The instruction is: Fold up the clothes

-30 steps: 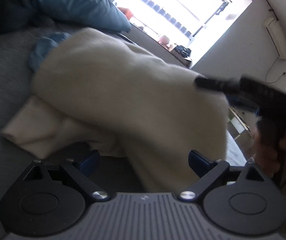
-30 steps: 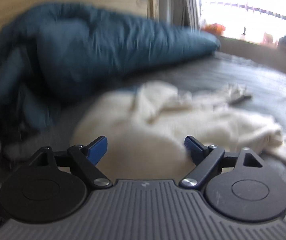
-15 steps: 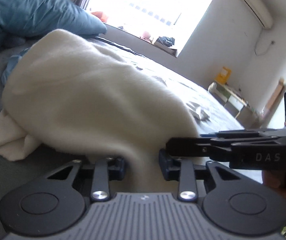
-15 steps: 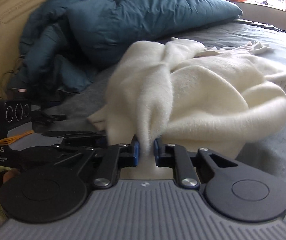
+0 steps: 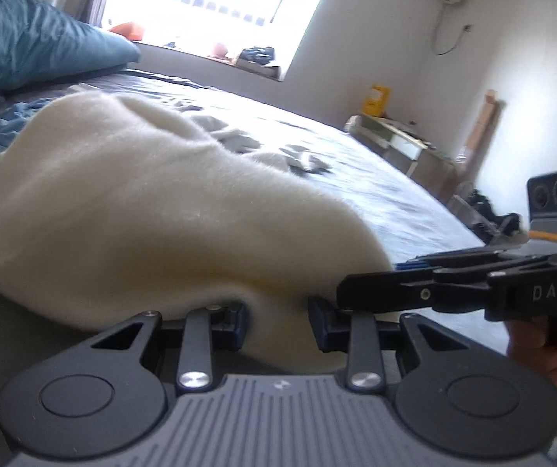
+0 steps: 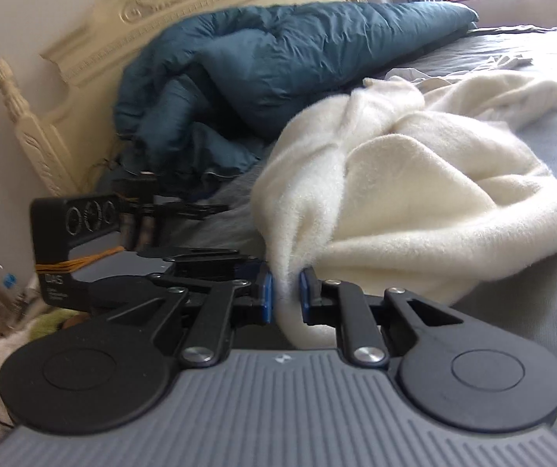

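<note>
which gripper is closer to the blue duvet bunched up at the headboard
Left. In the right wrist view the left gripper sits on the blue duvet side of the cream garment; the right gripper pinches the garment beside it.

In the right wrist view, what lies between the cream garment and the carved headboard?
The rumpled teal duvet lies between the cream garment and the headboard, bunched against the headboard. The right wrist view shows this plainly.

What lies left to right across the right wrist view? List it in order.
Carved headboard → left gripper → right gripper, its jaws having just closed on a fold of the cream garment → grey bedsheet.
</note>
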